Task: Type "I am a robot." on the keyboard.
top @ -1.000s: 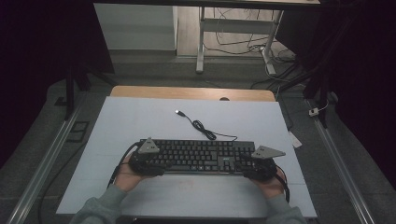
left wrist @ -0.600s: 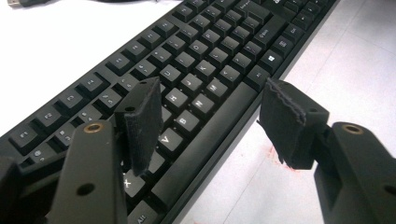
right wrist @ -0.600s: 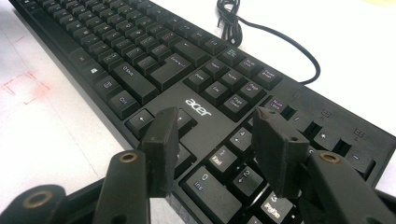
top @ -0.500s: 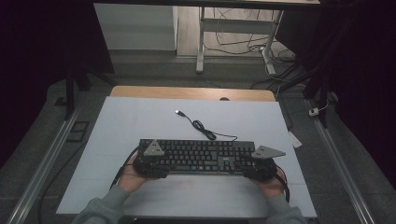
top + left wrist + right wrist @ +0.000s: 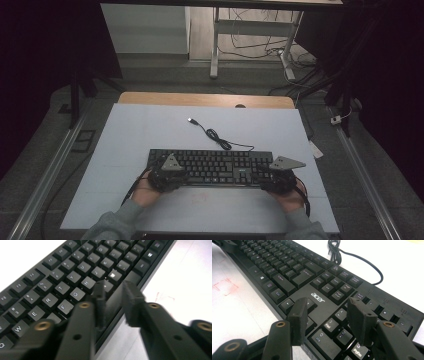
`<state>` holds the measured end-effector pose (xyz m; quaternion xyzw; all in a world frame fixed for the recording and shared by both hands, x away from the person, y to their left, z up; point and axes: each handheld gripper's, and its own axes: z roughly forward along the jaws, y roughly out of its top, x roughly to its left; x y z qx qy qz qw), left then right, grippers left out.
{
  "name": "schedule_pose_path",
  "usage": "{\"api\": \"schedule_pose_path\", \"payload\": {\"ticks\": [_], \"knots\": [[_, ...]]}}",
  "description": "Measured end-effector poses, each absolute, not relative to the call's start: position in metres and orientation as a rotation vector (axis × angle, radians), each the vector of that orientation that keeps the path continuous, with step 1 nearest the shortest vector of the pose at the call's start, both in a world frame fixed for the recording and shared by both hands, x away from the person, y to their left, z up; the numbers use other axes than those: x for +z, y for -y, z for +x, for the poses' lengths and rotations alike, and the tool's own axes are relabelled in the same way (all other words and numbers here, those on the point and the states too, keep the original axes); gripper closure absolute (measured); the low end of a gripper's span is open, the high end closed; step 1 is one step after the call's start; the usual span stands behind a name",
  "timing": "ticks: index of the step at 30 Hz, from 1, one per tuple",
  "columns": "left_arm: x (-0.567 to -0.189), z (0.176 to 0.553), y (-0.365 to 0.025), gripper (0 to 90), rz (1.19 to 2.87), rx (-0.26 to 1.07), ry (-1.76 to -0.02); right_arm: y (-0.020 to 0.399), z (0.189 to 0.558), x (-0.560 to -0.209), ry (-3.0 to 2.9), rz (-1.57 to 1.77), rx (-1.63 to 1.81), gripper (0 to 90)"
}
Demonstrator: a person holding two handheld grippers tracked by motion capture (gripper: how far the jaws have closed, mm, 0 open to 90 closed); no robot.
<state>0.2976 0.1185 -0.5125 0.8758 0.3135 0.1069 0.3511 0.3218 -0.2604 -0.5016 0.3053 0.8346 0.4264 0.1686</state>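
Keyboard [image 5: 212, 167] sits flat on the white table [image 5: 150, 130], near edge, its cable [image 5: 220, 142] snaking off toward 12 o'clock w/ the USB plug loose. I'm on both ends of it.

My left gripper [image 5: 113, 293] has just been closing; vs a sec ago it's also slid in from the 9 o'clock end and dropped lower. Now the jaws stand narrow, a slim gap left, straddling the front rim by the space bar, below the G/H keys. Pads not clearly pressing yet, so no grip I'd call firm.

My right gripper [image 5: 328, 315] hasn't budged: jaws apart, hovering over the arrow keys and numpad at the 3 o'clock end, nothing pinched.

Read: left side is committing to the front edge; right needs to bite too before any lift or shift, else the board pivots.
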Motion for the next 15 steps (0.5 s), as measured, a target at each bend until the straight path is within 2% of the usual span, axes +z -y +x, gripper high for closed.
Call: {"api": "schedule_pose_path", "payload": {"ticks": [5, 15], "knots": [[-0.5167, 0.2988, -0.1143, 88.5, 2.286, 0.281, -0.802, 0.2603, 0.3221, -0.5020, -2.369, 0.868, 1.219, 51.7], [-0.5189, 0.2996, -0.1120, 89.1, 2.289, 0.276, -0.793, 0.2602, 0.3220, -0.5021, -2.366, 0.870, 1.220, 51.6]]}}
